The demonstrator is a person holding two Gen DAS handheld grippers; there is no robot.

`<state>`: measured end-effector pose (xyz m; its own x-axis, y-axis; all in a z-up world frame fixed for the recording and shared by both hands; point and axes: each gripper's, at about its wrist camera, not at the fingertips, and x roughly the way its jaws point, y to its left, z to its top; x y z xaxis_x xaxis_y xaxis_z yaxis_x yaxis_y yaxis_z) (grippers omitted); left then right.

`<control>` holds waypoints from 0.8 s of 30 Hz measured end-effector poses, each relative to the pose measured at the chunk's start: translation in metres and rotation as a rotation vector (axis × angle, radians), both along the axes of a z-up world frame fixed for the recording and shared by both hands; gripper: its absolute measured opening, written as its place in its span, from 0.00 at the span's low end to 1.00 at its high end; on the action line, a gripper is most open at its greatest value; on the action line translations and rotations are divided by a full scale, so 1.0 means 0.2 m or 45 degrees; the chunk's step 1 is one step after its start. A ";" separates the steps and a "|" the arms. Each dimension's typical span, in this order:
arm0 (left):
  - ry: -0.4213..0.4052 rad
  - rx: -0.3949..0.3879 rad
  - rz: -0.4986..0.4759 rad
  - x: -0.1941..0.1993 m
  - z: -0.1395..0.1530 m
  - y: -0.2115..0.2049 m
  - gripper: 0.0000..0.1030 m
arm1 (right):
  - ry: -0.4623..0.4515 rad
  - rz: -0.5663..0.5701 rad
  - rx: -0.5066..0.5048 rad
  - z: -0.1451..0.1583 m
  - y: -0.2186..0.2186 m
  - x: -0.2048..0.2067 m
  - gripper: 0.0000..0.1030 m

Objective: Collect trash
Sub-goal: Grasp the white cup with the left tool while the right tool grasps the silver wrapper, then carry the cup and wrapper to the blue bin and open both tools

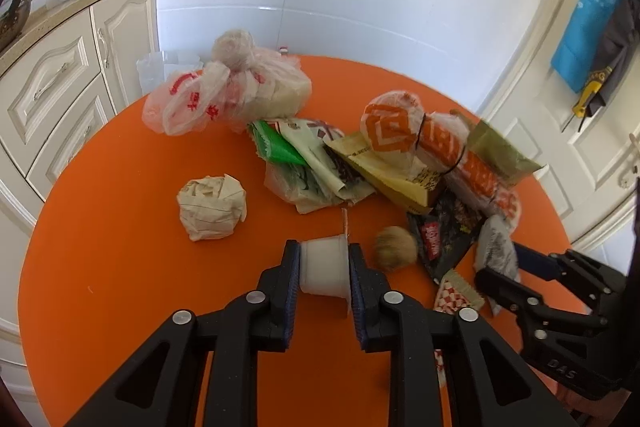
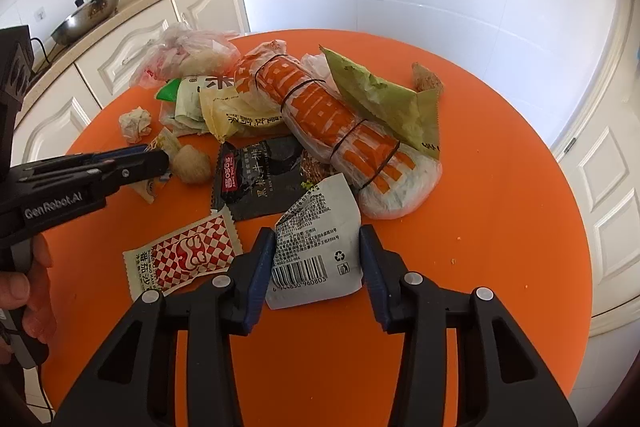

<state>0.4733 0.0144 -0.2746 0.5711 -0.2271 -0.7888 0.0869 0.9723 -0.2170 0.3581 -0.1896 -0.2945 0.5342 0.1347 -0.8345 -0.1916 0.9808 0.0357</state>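
My left gripper (image 1: 324, 269) pinches the small white cup (image 1: 323, 267), lying on its side on the orange table (image 1: 120, 267). My right gripper (image 2: 318, 259) straddles the grey wrapper (image 2: 316, 247); its pads seem to touch the edges, though I cannot tell. The trash heap (image 1: 360, 155) sits at twelve o'clock.

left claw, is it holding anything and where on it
The left claw is shut on a small white plastic cup lying on its side, one pad on each side of its wall.
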 end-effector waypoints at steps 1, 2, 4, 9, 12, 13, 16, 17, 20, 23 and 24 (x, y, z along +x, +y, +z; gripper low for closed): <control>0.000 0.010 -0.005 -0.01 0.01 -0.03 0.22 | 0.001 -0.001 -0.003 0.00 0.00 0.00 0.42; -0.010 0.028 -0.008 0.00 0.00 -0.04 0.22 | 0.002 -0.001 -0.010 0.00 0.01 0.01 0.42; -0.024 0.049 -0.010 -0.01 0.01 -0.08 0.21 | 0.000 0.002 -0.022 0.00 0.01 0.01 0.42; -0.027 0.005 0.004 -0.06 0.02 -0.05 0.17 | -0.002 -0.011 0.024 0.01 -0.01 -0.01 0.26; -0.052 0.004 0.020 -0.16 0.05 -0.02 0.17 | -0.009 -0.045 0.123 0.03 -0.06 -0.06 0.26; -0.057 0.005 0.024 -0.19 0.07 -0.02 0.17 | -0.010 -0.050 0.129 0.04 -0.07 -0.07 0.26; -0.070 0.012 0.022 -0.26 0.10 -0.01 0.17 | -0.015 -0.058 0.142 0.05 -0.10 -0.11 0.26; -0.078 0.015 0.020 -0.29 0.12 -0.01 0.17 | -0.019 -0.060 0.159 0.06 -0.10 -0.13 0.26; -0.110 0.008 0.006 -0.36 0.19 -0.02 0.17 | -0.046 -0.052 0.187 0.12 -0.10 -0.18 0.26; -0.151 0.008 -0.020 -0.43 0.28 -0.08 0.17 | -0.081 -0.049 0.200 0.18 -0.11 -0.23 0.26; -0.160 0.003 -0.026 -0.45 0.31 -0.09 0.17 | -0.091 -0.049 0.199 0.19 -0.11 -0.24 0.26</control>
<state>0.3842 -0.0034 -0.2132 0.6609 -0.2376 -0.7119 0.1326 0.9706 -0.2008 0.3094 -0.2119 -0.2559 0.5985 0.2381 -0.7649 -0.1613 0.9711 0.1761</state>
